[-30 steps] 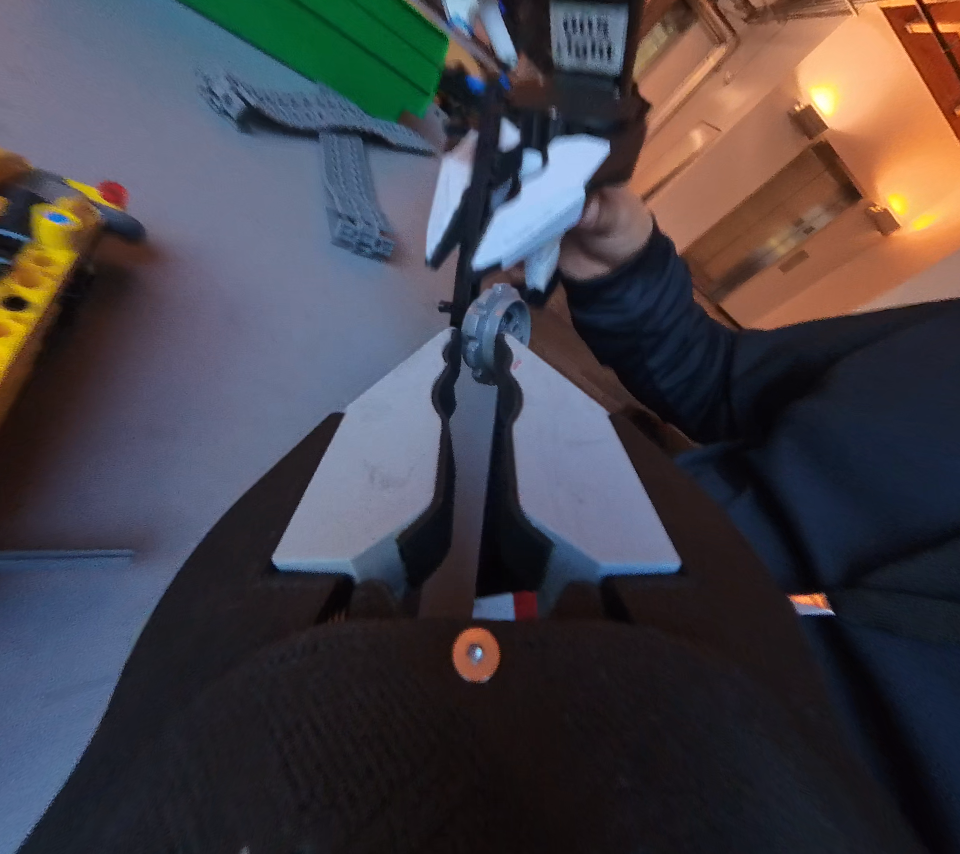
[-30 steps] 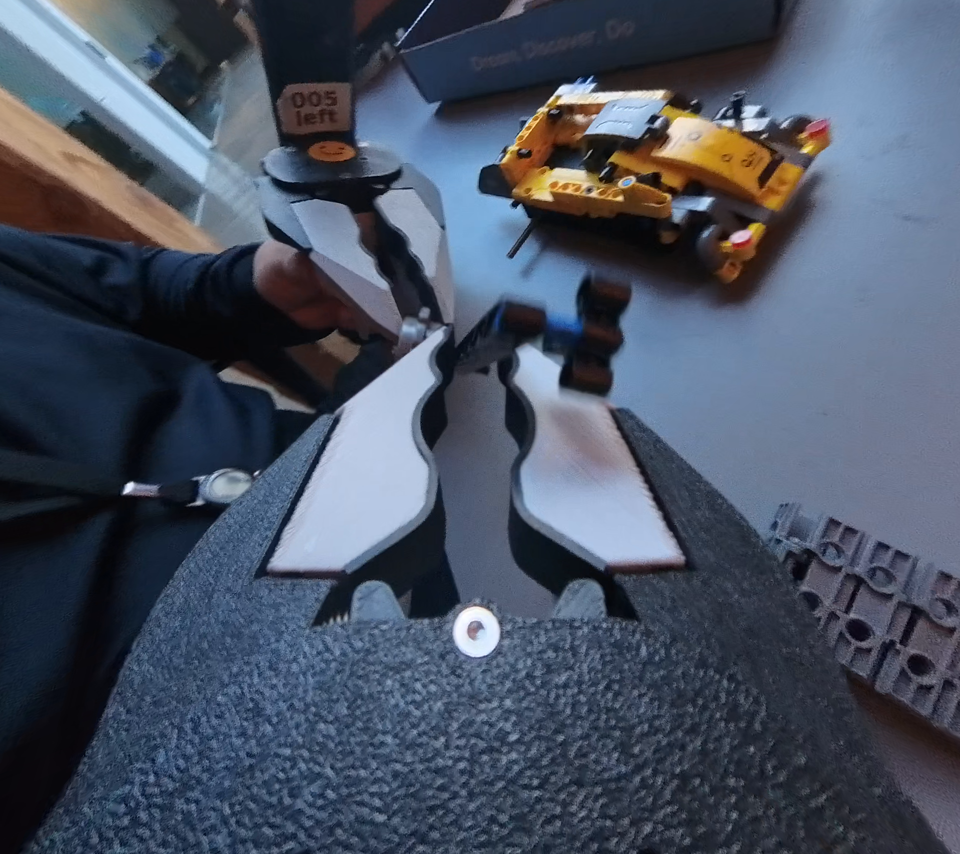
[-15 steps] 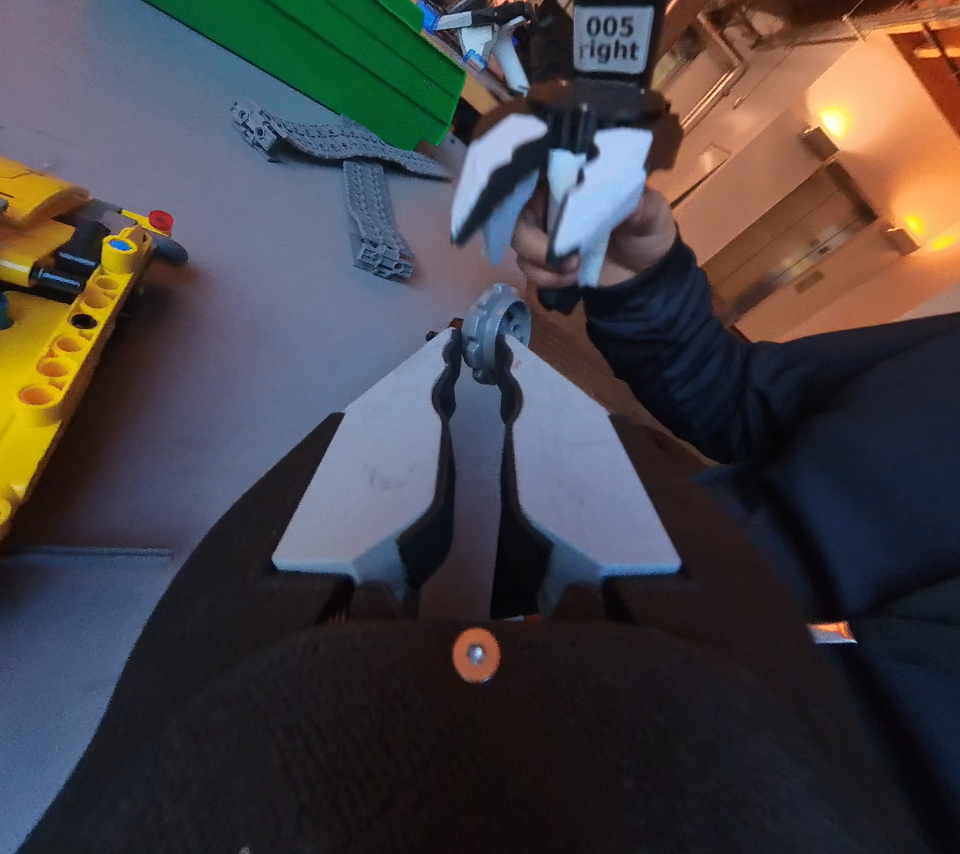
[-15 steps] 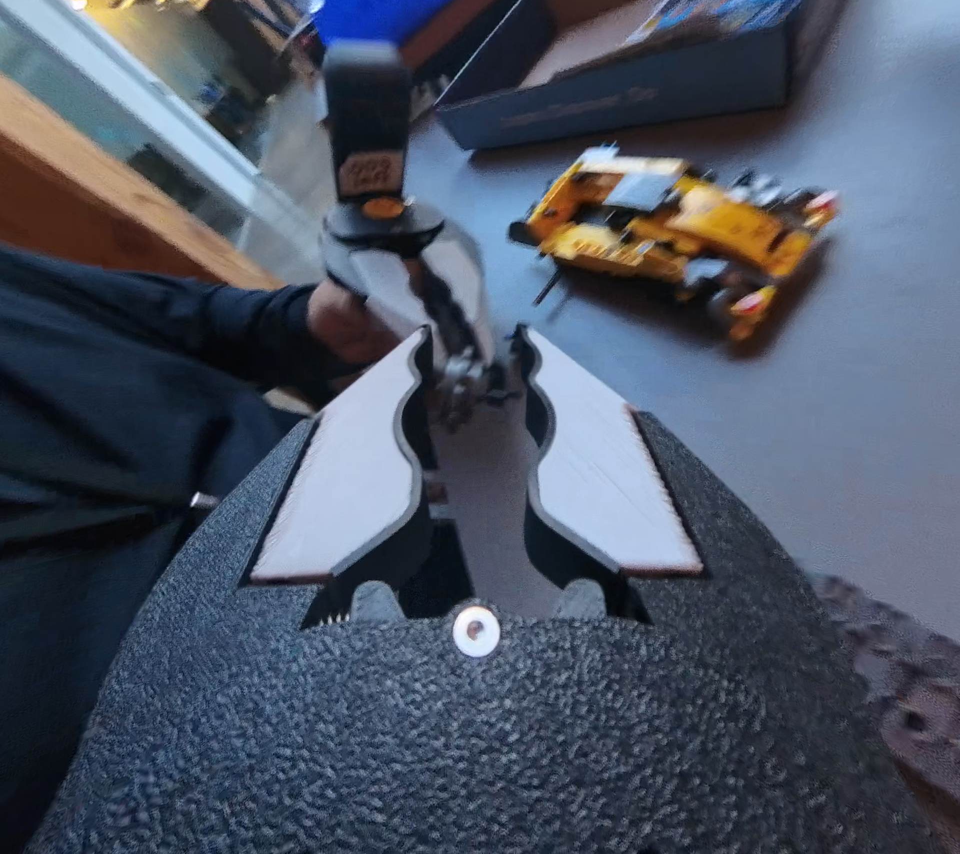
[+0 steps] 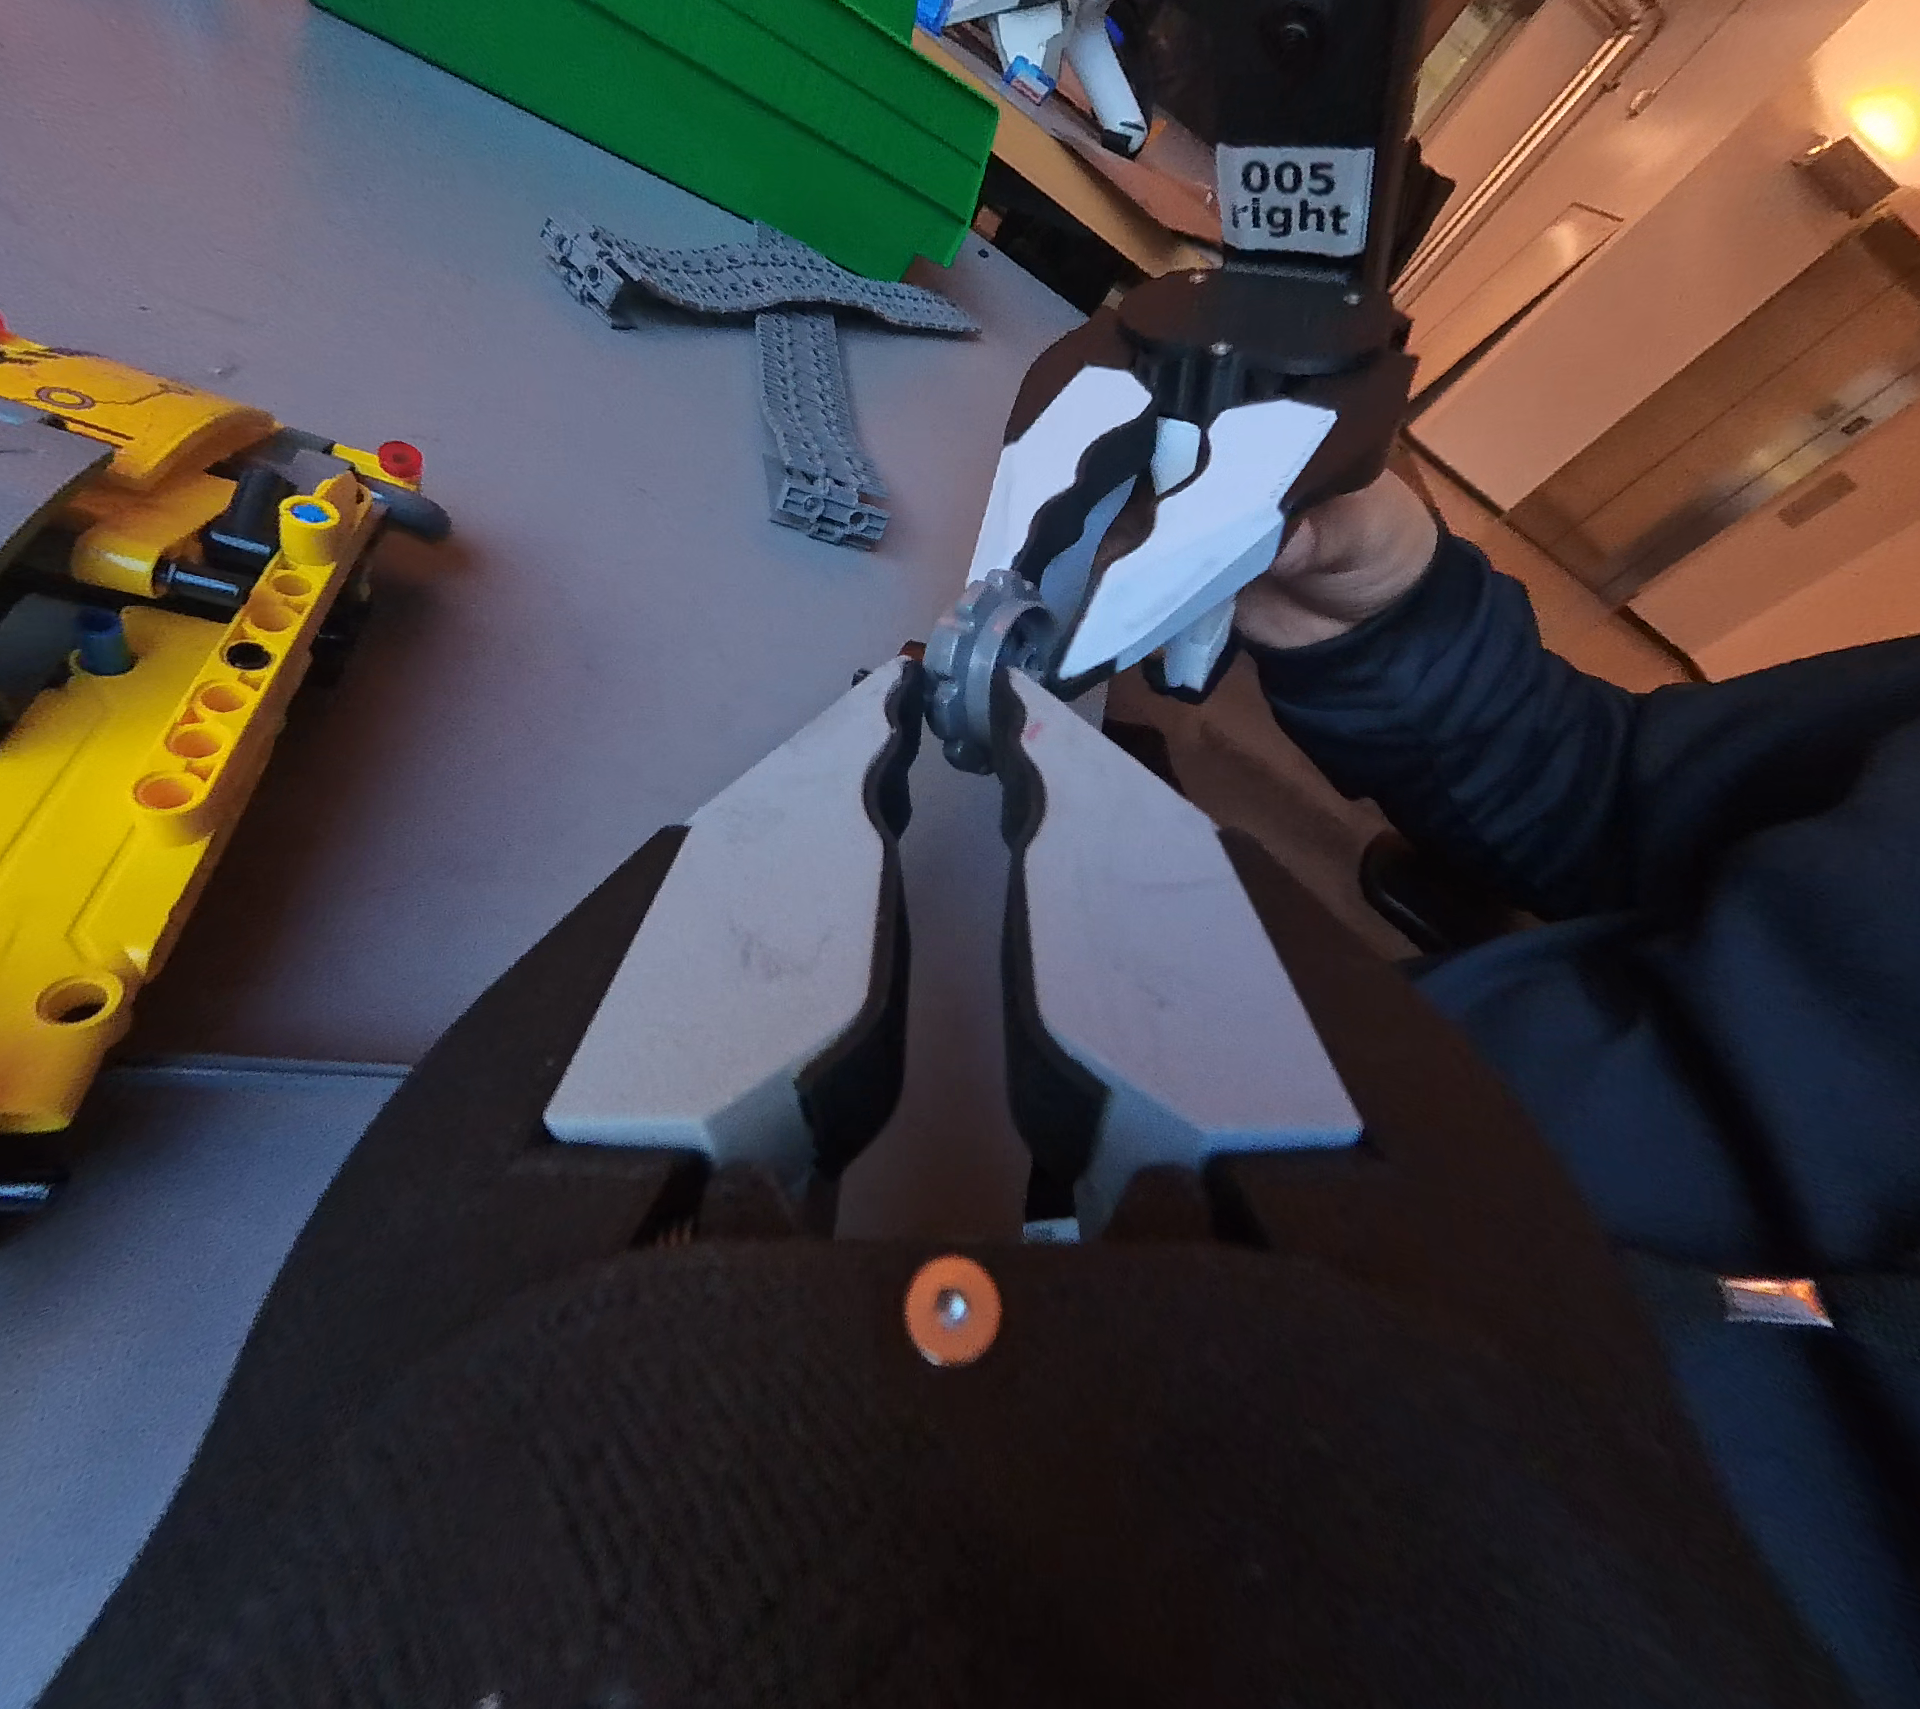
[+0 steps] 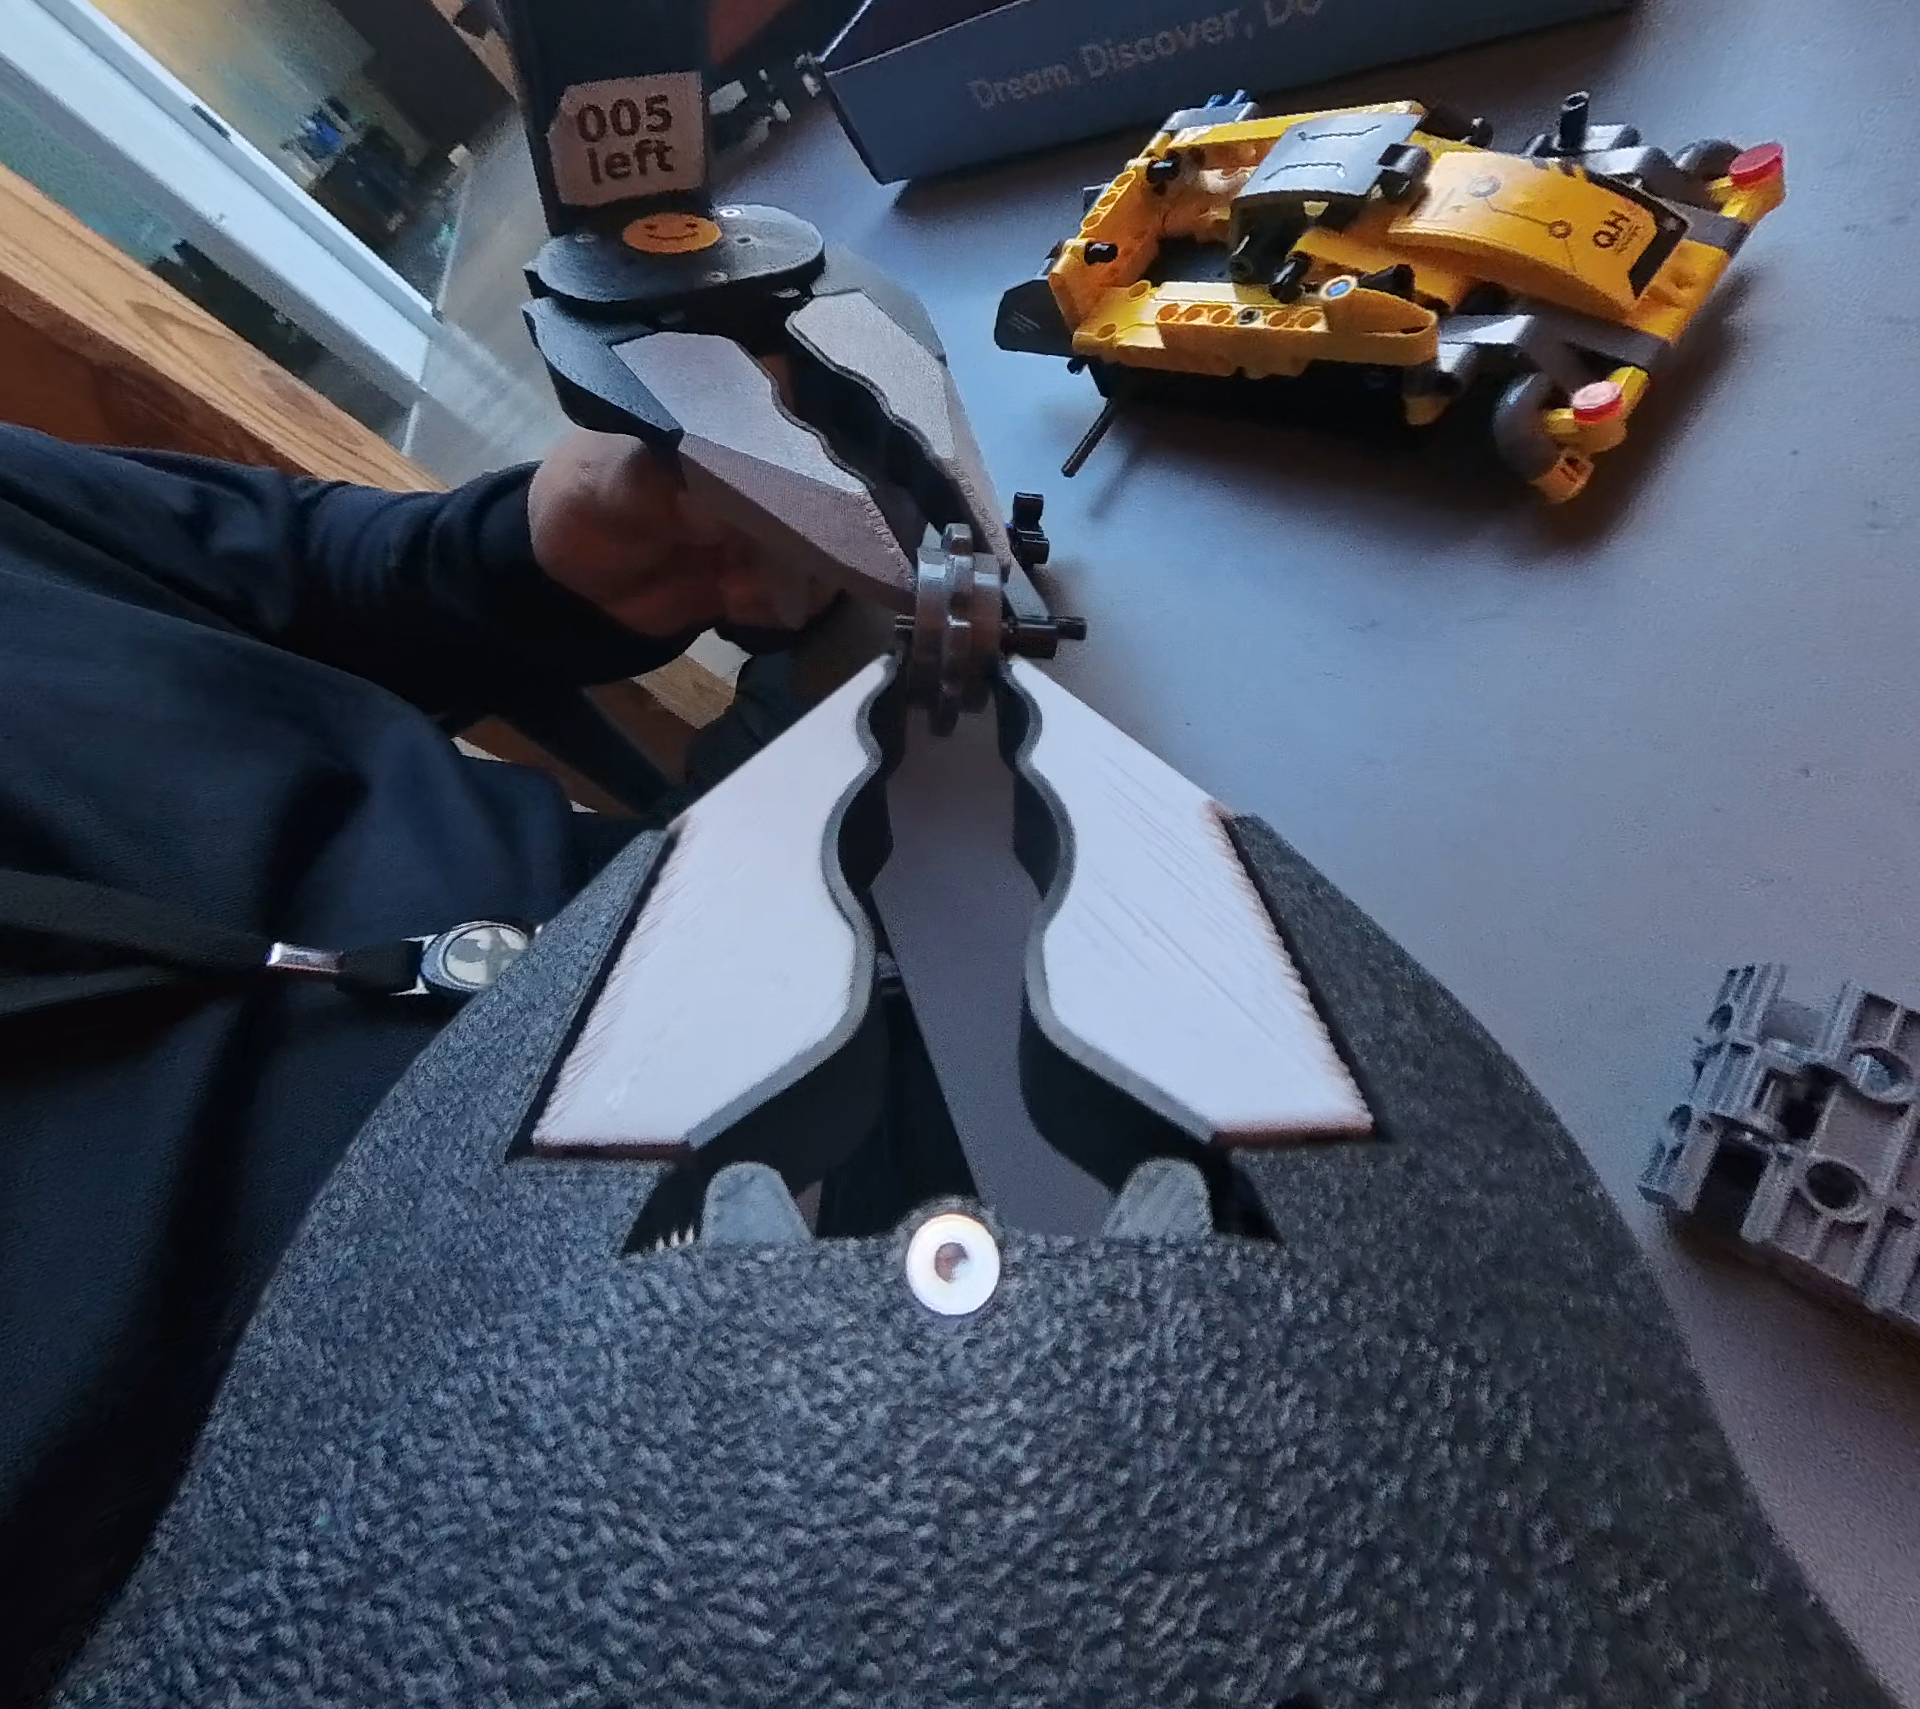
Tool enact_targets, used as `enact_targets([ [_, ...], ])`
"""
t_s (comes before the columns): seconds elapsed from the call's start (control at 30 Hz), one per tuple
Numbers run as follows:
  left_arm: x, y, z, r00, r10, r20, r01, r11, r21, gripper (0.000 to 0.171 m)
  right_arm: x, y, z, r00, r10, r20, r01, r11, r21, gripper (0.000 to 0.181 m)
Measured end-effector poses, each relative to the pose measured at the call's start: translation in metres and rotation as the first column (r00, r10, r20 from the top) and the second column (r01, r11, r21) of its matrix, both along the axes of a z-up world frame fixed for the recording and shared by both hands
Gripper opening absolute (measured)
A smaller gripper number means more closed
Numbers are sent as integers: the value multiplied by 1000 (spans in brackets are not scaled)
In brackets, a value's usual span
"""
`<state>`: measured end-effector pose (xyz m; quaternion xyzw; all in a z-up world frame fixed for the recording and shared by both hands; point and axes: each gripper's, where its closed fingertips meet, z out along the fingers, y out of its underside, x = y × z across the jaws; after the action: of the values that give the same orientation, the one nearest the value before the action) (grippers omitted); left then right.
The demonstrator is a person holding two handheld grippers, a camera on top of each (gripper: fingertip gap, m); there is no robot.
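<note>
In the left wrist view, your left gripper (image 5: 961, 709) is closed to a narrow gap, its tips pinching the rim of a small grey gear (image 5: 982, 683). The gear is held in the air, over the near edge of the bench (image 5: 520, 620). It shows you part of its face. Your right gripper (image 5: 1049, 620) meets it from the far right side, tips against it and fingers nearly together. The yellow model vehicle (image 5: 156, 724) lies by the left edge. The grey track strips (image 5: 810, 412) lie farther back, before the green boxes (image 5: 623, 18).

In the right wrist view, the gear (image 6: 945, 620) stands edge-on, and a black pin (image 6: 1044, 625) points out to the right, across your fingers. Your right gripper (image 6: 948, 683) is partly open and straddles the gear's lower rim. You cannot tell whether it presses. The left gripper (image 6: 935, 563) reaches down from the upper left onto the top rim. The vehicle (image 6: 1403, 288) sits well apart, toward the blue box (image 6: 1247, 28).
</note>
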<state>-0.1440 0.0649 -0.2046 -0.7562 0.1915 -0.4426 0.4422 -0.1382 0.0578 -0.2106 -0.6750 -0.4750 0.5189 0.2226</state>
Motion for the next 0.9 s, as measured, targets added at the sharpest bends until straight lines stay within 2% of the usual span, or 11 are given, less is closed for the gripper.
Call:
enact_targets([
  [0.13,1,-1,1,1000,-16,-4,16,1000,11,11,1,-1,0,999,12,-36,-12,1000,-2,13],
  [0.27,3,-10,6,990,-141,6,141,989,43,14,3,-6,2,996,54,-65,-55,999,-2,12],
  [0.43,4,-20,6,967,-255,9,255,966,42,29,2,-8,-2,996,68,-60,-67,998,13,12],
  [0.57,4,-14,0,972,-233,-11,233,972,9,21,0,-7,0,996,51,-75,-48,998,43,12],
  [0.67,4,-9,1,982,-173,-68,178,981,71,21,-3,-6,1,996,31,-79,-25,996,86,12],
  [0.77,5,-10,-4,979,-169,-116,178,981,72,21,-3,-5,-1,997,26,-70,-19,995,93,12],
  [0.9,4,-12,-3,978,-183,-103,190,980,63,20,-4,-7,-1,996,31,-79,-23,995,99,12],
])
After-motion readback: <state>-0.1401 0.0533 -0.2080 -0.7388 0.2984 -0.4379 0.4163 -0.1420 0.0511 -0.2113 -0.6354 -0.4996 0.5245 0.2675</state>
